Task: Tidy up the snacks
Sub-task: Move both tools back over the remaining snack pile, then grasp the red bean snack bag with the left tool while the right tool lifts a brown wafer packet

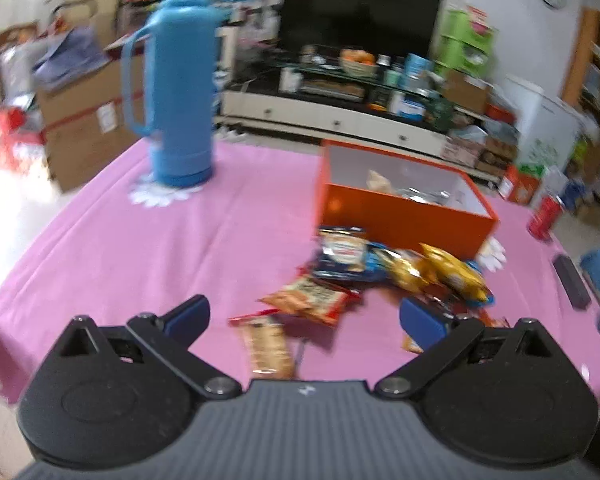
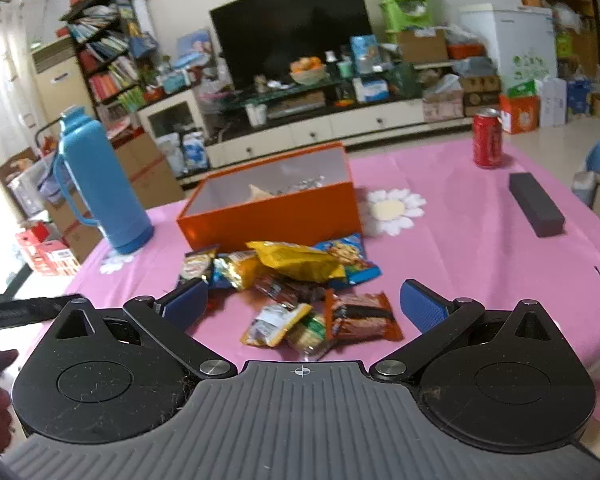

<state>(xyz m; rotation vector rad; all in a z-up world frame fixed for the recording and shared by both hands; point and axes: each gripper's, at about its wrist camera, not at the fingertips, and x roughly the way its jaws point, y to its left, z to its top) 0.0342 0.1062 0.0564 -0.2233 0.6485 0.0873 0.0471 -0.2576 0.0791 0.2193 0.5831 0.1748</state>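
Note:
An orange box (image 1: 400,212) (image 2: 276,216) stands open on the pink tablecloth with a few snacks inside. A heap of snack packets (image 1: 380,272) (image 2: 296,284) lies in front of it, including a yellow bag (image 2: 300,262) and an orange packet (image 2: 364,316). My left gripper (image 1: 304,318) is open and empty, above a tan packet (image 1: 268,344) at the heap's left edge. My right gripper (image 2: 304,306) is open and empty, just in front of the heap, with the nearest packets between its fingers.
A blue thermos (image 1: 176,88) (image 2: 100,184) stands at the table's left. A red soda can (image 2: 487,138) (image 1: 544,216) and a dark grey block (image 2: 536,210) sit on the right. A flower coaster (image 2: 394,210) lies beside the box. A TV stand and clutter lie beyond.

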